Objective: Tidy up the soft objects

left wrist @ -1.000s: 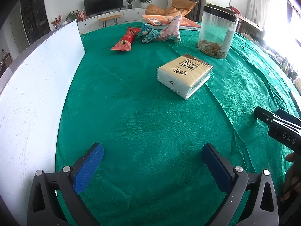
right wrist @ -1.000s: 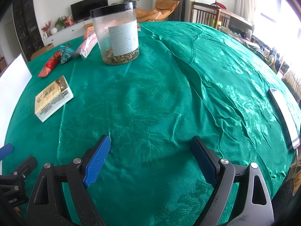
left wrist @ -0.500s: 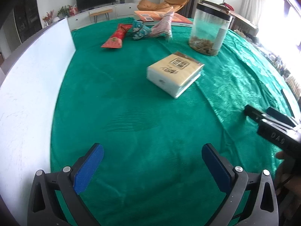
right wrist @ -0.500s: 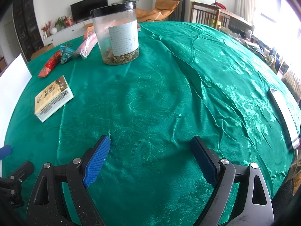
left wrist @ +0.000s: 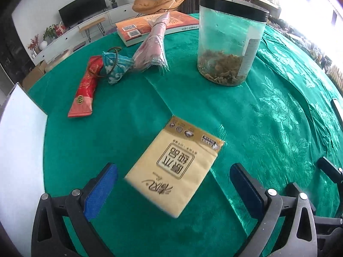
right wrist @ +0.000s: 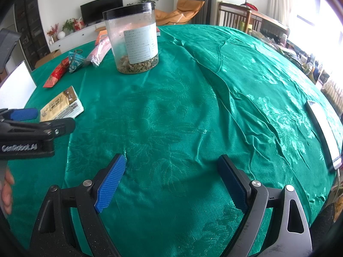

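Observation:
A yellow tissue pack [left wrist: 175, 167] lies flat on the green tablecloth, its near end between the open jaws of my left gripper [left wrist: 173, 190]. It also shows in the right wrist view [right wrist: 61, 107]. Farther back lie a red packet [left wrist: 85, 87], a teal patterned pouch [left wrist: 115, 66] and a pink wrapped bundle [left wrist: 152, 47]. My right gripper [right wrist: 171, 184] is open and empty over bare cloth. The left gripper shows at the left edge of the right wrist view [right wrist: 32, 126], beside the tissue pack.
A clear jar with a black lid [left wrist: 229, 42] stands at the back, also in the right wrist view [right wrist: 133, 40]. An orange book [left wrist: 150, 25] lies behind the bundle. A white board [left wrist: 19, 150] stands at the left. A phone [right wrist: 323, 135] lies near the right table edge.
My left gripper has moved forward to the tissue pack, which now sits between its jaws. The right gripper has stayed put; the left gripper has come further into its view.

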`<move>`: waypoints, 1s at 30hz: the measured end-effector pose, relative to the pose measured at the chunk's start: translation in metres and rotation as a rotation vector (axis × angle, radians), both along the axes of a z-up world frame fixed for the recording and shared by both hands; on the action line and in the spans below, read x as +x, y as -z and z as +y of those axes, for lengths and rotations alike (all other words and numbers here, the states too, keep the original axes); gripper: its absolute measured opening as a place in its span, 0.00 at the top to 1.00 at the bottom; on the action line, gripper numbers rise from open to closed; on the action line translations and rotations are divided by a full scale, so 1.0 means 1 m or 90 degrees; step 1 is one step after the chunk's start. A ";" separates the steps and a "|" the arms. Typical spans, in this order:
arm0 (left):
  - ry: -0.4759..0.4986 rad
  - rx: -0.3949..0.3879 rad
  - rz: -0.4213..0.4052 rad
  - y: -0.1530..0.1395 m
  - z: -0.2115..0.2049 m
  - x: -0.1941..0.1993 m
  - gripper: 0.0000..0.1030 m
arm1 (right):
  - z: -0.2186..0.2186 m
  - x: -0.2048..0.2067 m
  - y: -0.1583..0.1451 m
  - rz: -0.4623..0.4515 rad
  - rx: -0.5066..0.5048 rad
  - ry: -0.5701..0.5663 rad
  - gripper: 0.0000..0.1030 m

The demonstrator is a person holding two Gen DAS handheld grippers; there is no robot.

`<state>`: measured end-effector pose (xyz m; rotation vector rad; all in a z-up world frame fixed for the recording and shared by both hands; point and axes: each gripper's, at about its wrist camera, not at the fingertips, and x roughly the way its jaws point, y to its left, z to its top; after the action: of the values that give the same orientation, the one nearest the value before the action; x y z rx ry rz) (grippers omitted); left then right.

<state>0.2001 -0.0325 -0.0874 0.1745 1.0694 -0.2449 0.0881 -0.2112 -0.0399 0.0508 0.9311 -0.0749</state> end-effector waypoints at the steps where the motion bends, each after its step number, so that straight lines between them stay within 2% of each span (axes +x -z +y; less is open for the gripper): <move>1: 0.003 -0.022 0.008 0.002 0.001 0.004 0.01 | 0.000 0.000 0.000 0.000 0.000 0.000 0.13; 2: 0.005 -0.044 0.012 0.003 0.003 0.005 0.08 | 0.000 0.000 0.000 0.000 0.000 0.000 0.13; 3: -0.006 -0.048 0.001 0.002 0.006 0.003 0.25 | 0.000 0.000 0.000 0.000 0.000 0.000 0.13; 4: -0.016 -0.044 -0.014 0.000 0.008 0.002 0.29 | 0.000 0.000 0.000 0.000 0.000 0.000 0.13; 7: -0.058 -0.071 -0.018 -0.005 0.023 -0.007 0.31 | 0.000 0.000 0.000 0.000 0.000 0.000 0.12; 10: -0.108 -0.068 -0.046 -0.013 0.041 -0.036 0.33 | 0.000 0.000 0.000 0.000 0.000 0.000 0.12; 14: -0.150 -0.062 -0.057 -0.015 0.064 -0.077 0.33 | 0.000 0.000 0.000 0.000 0.000 0.000 0.12; 17: -0.174 -0.049 -0.066 -0.012 0.075 -0.097 0.32 | 0.000 0.001 0.000 0.000 0.000 0.000 0.12; 19: -0.183 -0.042 -0.062 -0.006 0.080 -0.097 0.23 | 0.000 0.000 0.000 0.000 0.000 0.000 0.12; 20: -0.185 -0.042 -0.054 -0.001 0.081 -0.095 0.13 | 0.000 0.001 0.000 0.000 0.000 0.000 0.12; 22: -0.193 -0.044 -0.047 0.004 0.086 -0.092 0.11 | 0.000 0.000 0.001 0.000 0.000 0.000 0.12; 25: -0.184 -0.020 -0.063 0.009 0.081 -0.095 0.07 | 0.000 0.001 0.000 0.000 0.000 0.000 0.12; 30: -0.184 -0.027 -0.068 0.011 0.083 -0.097 0.00 | 0.000 0.001 0.001 0.000 0.000 0.000 0.12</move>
<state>0.1035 0.0508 -0.0987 -0.0062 0.9688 0.0030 0.0888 -0.2108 -0.0406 0.0505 0.9311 -0.0757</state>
